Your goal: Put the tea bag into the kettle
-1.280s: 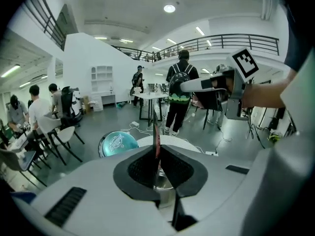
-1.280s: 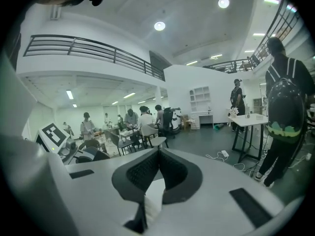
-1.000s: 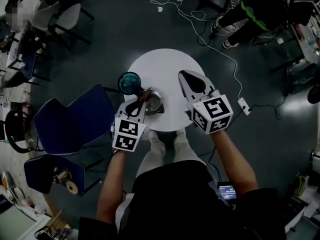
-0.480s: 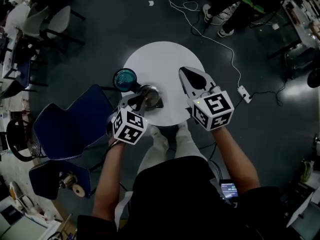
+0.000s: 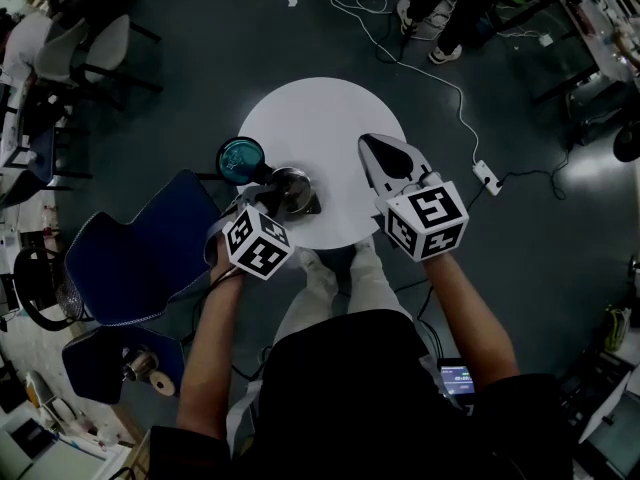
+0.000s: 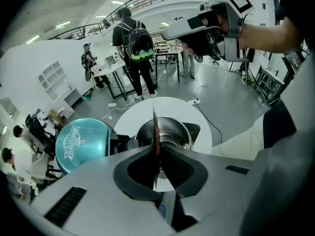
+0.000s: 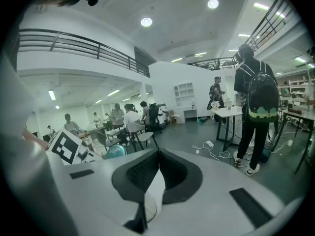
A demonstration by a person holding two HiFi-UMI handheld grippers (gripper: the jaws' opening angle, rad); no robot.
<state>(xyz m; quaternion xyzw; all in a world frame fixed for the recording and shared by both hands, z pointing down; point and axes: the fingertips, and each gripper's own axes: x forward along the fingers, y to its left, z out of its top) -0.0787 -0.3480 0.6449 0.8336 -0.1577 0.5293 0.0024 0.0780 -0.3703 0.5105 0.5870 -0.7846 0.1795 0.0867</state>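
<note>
Between the clamped jaws of the left gripper [image 6: 157,145] sits the tea bag [image 6: 155,128], the open kettle [image 6: 180,132] just beyond; the jaws of the right gripper [image 7: 158,157] meet, empty.

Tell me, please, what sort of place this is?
Most likely a large open workshop or lab hall, not a home. A small round white table stands on a dark floor with a power strip lying loose, several people sit in the background, and a railed upper gallery runs overhead.
</note>
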